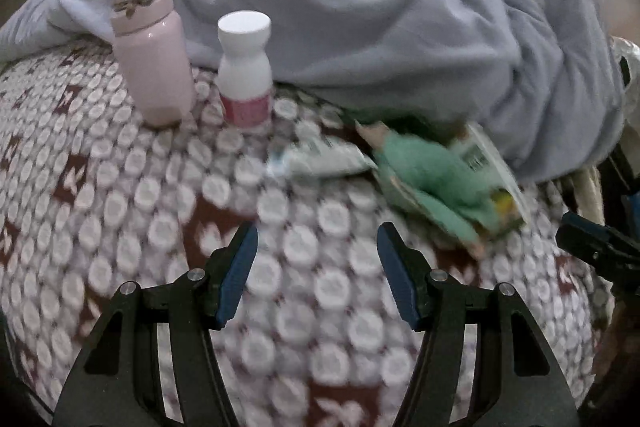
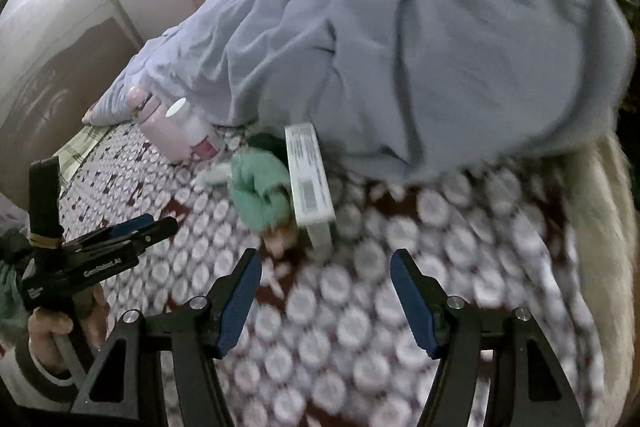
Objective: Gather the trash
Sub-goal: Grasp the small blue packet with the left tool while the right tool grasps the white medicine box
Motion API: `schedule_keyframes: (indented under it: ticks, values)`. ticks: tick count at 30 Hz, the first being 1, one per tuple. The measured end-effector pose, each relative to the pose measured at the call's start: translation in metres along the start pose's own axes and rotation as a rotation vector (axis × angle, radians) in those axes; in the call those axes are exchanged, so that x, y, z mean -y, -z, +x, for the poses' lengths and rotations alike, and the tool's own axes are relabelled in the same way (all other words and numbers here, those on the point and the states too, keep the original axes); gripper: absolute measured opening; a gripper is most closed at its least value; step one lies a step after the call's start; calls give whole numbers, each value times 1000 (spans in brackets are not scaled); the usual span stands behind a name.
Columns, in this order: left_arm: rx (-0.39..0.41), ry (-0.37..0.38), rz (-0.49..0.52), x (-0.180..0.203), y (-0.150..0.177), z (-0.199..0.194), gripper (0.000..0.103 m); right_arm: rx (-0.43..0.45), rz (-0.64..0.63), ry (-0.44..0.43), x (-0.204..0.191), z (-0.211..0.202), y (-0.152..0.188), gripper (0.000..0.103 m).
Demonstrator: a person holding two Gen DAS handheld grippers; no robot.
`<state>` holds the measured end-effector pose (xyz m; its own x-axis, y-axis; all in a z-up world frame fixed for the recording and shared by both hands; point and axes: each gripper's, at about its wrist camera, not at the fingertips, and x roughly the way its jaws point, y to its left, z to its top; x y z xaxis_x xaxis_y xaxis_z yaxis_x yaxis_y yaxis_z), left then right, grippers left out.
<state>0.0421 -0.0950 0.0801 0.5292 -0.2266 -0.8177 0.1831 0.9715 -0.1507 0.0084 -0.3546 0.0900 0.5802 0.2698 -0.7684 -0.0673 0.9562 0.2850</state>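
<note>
On a patterned red-and-white bedspread (image 1: pixel 160 195) lie a crumpled white wrapper (image 1: pixel 320 159), a flat carton (image 1: pixel 484 163) and a small green-clothed doll (image 1: pixel 436 183). The right wrist view shows the wrapper (image 2: pixel 214 177), the carton (image 2: pixel 310 175) and the doll (image 2: pixel 260 195). A white pill bottle (image 1: pixel 245 67) and a pink flask (image 1: pixel 150 43) stand upright at the left. My left gripper (image 1: pixel 318 247) is open and empty, short of the wrapper. My right gripper (image 2: pixel 326 275) is open and empty, just short of the carton and doll.
A rumpled grey-blue duvet (image 1: pixel 360 7) covers the far half of the bed, right behind the items. In the right wrist view the left gripper (image 2: pixel 120 239) and the hand holding it (image 2: pixel 48 327) are at the left. A pale fringe (image 2: pixel 600 227) runs along the right.
</note>
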Motion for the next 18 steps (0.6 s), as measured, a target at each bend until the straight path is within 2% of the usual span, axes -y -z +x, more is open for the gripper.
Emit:
schedule_keyframes:
  ticks: [4, 6, 9, 12, 13, 14, 15, 18]
  values:
    - [-9, -12, 62, -2, -19, 27, 61, -20, 1, -14, -2, 30, -22, 65]
    - [-16, -36, 107, 0, -24, 41, 61, -29, -7, 0, -1, 42, -29, 55]
    - [-20, -77, 148, 4, -30, 60, 61, -41, -1, -9, 3, 56, -37, 49]
    - [-34, -63, 172, 6, -34, 75, 60, -58, 4, -39, 6, 67, -40, 39]
    - [-44, -58, 181, 9, -33, 79, 54, -56, 3, -51, 5, 69, -39, 35]
    - [-51, -49, 186, 10, -33, 81, 44, -54, 4, -64, 5, 69, -38, 29]
    - [-64, -41, 185, 10, -32, 83, 24, -49, -1, -56, 3, 67, -38, 29]
    - [-79, -13, 164, 8, -28, 83, 17, -44, -19, -45, 0, 59, -34, 28]
